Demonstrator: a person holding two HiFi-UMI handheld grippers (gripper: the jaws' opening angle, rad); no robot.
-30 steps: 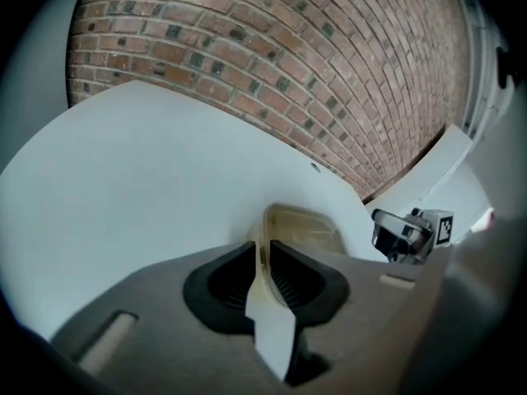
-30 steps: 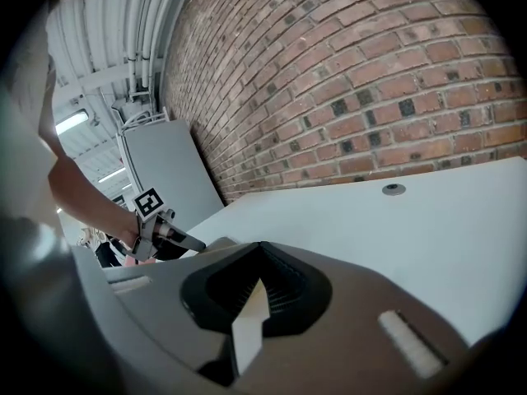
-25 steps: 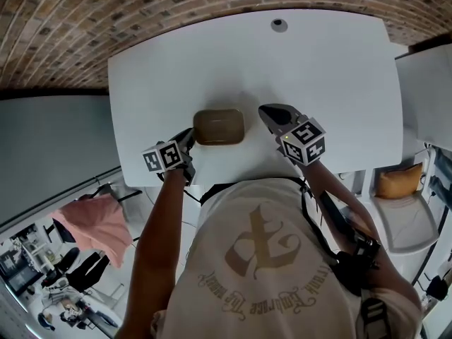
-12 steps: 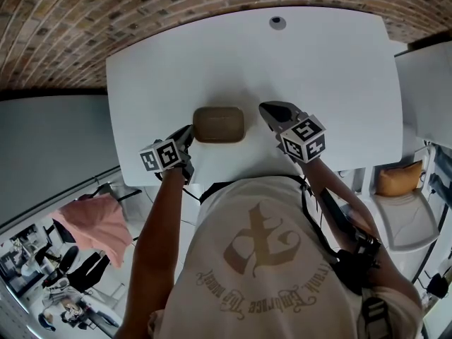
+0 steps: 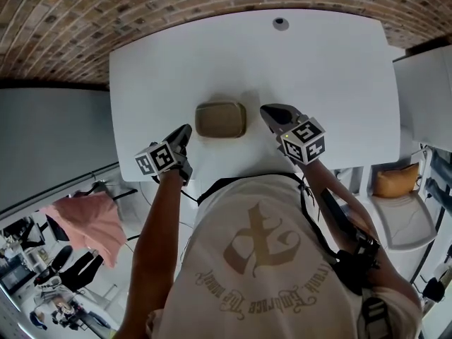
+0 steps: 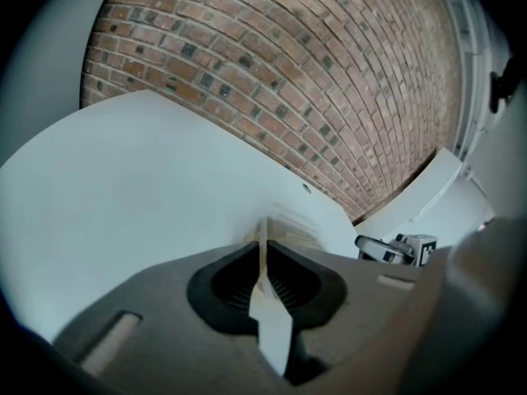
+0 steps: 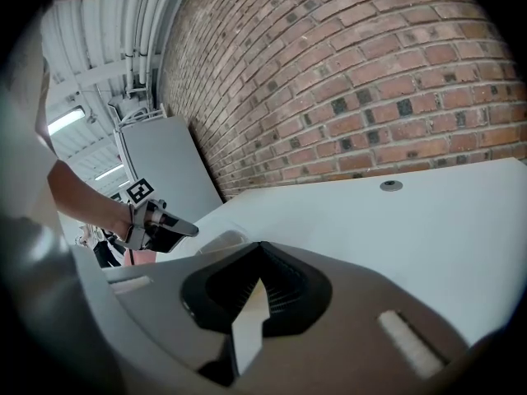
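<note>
A tan, rounded, shallow container (image 5: 221, 119) lies on the white table (image 5: 318, 62), near its front edge. My left gripper (image 5: 186, 130) is shut and holds nothing; its tips are a little left of the container and apart from it. In the left gripper view the container (image 6: 286, 229) shows blurred just beyond the shut left gripper (image 6: 263, 247). My right gripper (image 5: 265, 109) is also shut and holds nothing, just right of the container without touching it. In the right gripper view the right gripper (image 7: 259, 250) points past the container (image 7: 216, 239), with the left gripper (image 7: 161, 226) behind it.
A brick wall (image 5: 106, 13) runs behind the table. A round cable grommet (image 5: 280, 24) sits near the table's far edge. A second white table (image 5: 431, 83) stands to the right, with a chair and orange cushion (image 5: 393, 182) below it. A grey panel (image 5: 49, 140) stands left.
My left gripper has drawn back a little to the left, away from the container. The right gripper and the container have hardly moved.
</note>
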